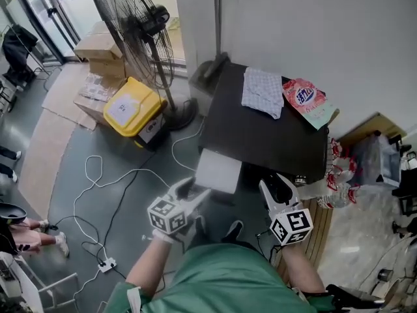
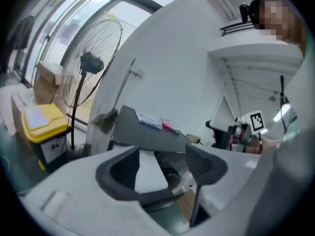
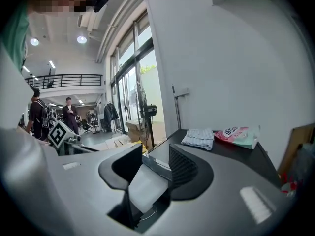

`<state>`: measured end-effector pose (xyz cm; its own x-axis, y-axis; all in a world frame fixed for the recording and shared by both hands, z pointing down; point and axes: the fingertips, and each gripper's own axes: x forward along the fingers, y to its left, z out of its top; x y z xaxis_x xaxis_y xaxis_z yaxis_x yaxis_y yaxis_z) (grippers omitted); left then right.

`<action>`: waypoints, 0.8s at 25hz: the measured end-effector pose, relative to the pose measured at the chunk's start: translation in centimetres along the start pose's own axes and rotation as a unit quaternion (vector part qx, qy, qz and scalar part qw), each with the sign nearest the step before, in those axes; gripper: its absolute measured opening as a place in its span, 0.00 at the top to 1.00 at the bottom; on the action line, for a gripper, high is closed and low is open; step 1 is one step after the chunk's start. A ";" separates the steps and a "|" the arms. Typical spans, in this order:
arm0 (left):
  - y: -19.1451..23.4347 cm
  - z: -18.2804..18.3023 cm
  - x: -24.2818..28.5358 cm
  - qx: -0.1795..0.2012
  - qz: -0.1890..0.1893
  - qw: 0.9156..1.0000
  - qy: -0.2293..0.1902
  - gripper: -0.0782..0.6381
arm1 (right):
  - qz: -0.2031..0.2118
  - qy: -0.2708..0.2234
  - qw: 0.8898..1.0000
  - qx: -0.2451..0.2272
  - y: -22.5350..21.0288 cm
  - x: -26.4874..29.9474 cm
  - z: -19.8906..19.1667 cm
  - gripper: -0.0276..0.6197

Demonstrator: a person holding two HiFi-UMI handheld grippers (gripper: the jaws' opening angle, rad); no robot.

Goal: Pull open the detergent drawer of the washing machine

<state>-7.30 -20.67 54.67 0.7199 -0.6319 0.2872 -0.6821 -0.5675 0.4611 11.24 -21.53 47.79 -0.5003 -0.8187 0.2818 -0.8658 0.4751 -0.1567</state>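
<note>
Head view: detergent drawer [image 1: 218,170] lengthwise toward person

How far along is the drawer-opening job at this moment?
Done, it seems: the pale detergent drawer juts out from the front of the washing machine. In hand: nothing; the left gripper and right gripper are both open, neither gripping it. Left: little, perhaps pulling it further out if needed.

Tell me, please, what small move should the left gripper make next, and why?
Probably draw the left gripper back a little. The pale drawer already seems to stick out of the washing machine front, and the left gripper is open, pressing on nothing, so no more pulling looks needed.
</note>
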 end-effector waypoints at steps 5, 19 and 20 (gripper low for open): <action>-1.9 7.7 0.7 0.067 0.022 0.997 -0.039 0.52 | -0.009 -0.042 0.999 -0.012 -0.7 -0.3 3.3 0.70; -7.2 19.0 0.9 0.254 0.107 0.955 -0.113 0.54 | -0.048 -0.133 0.988 -0.054 -2.5 -3.2 11.5 0.70; -7.5 19.3 0.8 0.267 0.112 0.950 -0.116 0.54 | -0.052 -0.136 0.987 -0.059 -2.6 -3.3 11.8 0.70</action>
<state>-4.04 -27.13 35.20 0.5438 -0.8324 0.1069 -0.8271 -0.5531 -0.0997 15.09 -23.85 36.09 -0.4048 -0.9141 0.0227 -0.9143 0.4043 -0.0234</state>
